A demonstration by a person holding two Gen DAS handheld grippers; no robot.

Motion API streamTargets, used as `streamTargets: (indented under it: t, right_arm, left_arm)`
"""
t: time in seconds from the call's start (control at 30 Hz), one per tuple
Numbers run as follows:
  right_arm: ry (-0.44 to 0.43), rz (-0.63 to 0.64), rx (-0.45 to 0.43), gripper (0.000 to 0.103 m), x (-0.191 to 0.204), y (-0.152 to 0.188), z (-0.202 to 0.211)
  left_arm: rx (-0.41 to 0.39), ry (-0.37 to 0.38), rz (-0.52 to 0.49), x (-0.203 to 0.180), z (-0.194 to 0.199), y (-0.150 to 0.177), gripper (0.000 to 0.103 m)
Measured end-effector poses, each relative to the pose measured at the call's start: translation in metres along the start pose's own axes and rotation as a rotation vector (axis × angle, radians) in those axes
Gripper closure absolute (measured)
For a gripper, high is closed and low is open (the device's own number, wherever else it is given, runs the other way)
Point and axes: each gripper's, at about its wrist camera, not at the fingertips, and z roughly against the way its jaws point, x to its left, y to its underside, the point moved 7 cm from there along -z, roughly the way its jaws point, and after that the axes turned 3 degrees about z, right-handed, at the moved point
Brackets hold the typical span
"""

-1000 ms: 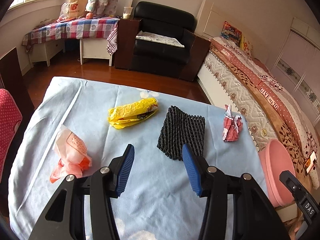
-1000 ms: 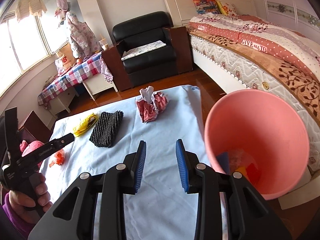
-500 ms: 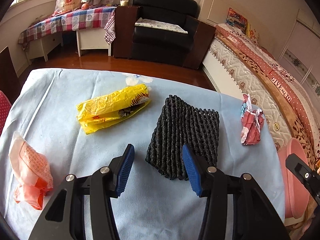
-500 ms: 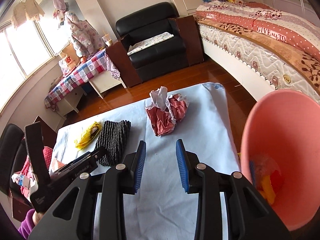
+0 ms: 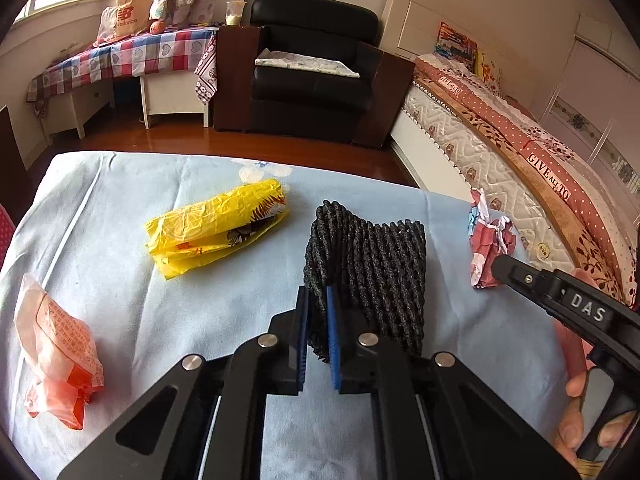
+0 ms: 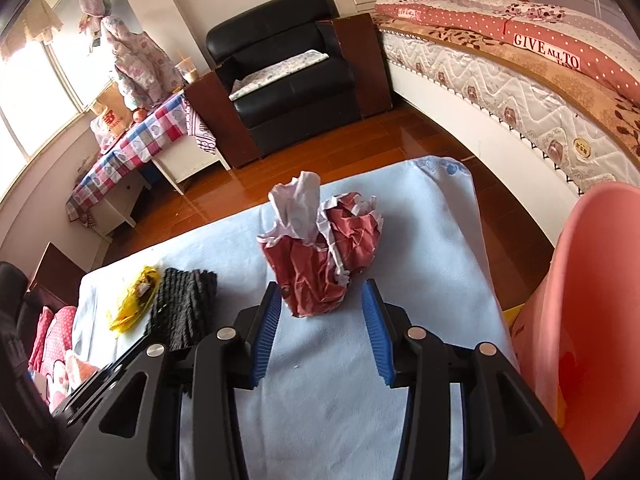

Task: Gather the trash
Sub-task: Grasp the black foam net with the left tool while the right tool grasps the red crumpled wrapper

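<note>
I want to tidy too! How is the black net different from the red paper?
The black net is flat, folded and ribbed; the red paper is crumpled into a lump. The left gripper pinches the net; the red paper sits free between the right gripper's opening jaws. Both lie on the blue cloth.

Black plastic two-finger left gripper (image 5: 316, 316) showing ribbed blue pads, silver round screws; matching black right gripper (image 6: 320, 320) bearing white "DAS" lettering at right of left view.

Both wrist cams angled down, close over the blue tablecloth (image 5: 120, 288), sharing the black foam net (image 5: 372, 264) and armchair (image 6: 280, 68)
</note>
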Motion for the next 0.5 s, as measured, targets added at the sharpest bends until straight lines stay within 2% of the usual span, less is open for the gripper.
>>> streamTargets:
  t: [0.2,0.27,0.33,0.5]
  right_arm:
    - [0.014,0.003,-0.006,0.061,0.001,0.001,-0.009]
    - [0.015,0.005,-0.015,0.065,0.000,0.001,-0.008]
    - [0.016,0.004,-0.012,0.076,-0.001,0.002,-0.008]
    - [0.003,0.018,-0.016,0.080,0.002,0.007,0.000]
  left_arm:
    - [-0.005,0.021,0.013,0.004,0.015,0.002,0.095]
    - [-0.010,0.026,0.016,0.005,0.020,0.003,0.095]
    - [-0.011,0.030,0.018,0.005,0.024,0.004,0.095]
    - [-0.011,0.034,0.025,0.007,0.034,0.007,0.095]
